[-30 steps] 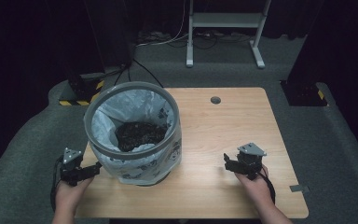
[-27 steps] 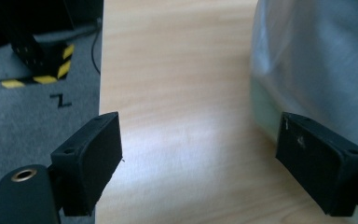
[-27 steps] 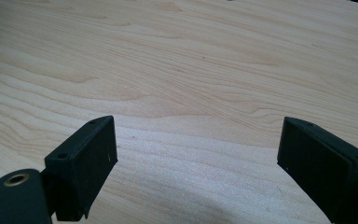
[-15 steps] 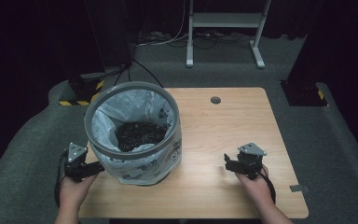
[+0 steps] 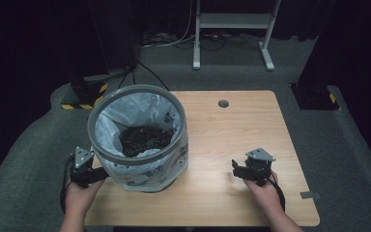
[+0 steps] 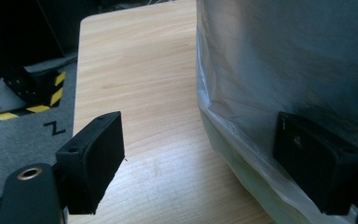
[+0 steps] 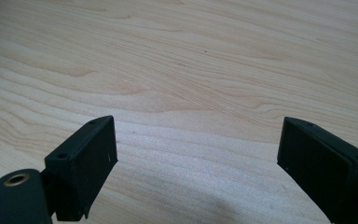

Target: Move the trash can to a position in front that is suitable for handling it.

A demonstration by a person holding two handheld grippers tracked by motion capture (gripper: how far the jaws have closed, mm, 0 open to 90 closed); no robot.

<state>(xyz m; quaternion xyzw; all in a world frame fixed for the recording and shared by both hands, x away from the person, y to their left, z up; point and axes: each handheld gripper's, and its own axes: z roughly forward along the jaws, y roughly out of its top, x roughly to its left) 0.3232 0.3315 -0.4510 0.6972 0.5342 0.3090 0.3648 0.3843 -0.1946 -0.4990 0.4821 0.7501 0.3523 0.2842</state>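
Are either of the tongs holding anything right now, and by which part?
Nothing is held. The left tongs are open beside the bin's plastic liner, one jaw against it; the right tongs are open over bare table.

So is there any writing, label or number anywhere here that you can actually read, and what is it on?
"Z": a lone dark mark on the grey floor mat beside the table in the left gripper view; it may be a letter or only a scuff.
Dark printed patches on the bin liner low on the bin's side: too small and blurred to read.
Yellow-and-black hazard stripes on the floor: a warning pattern, no words.
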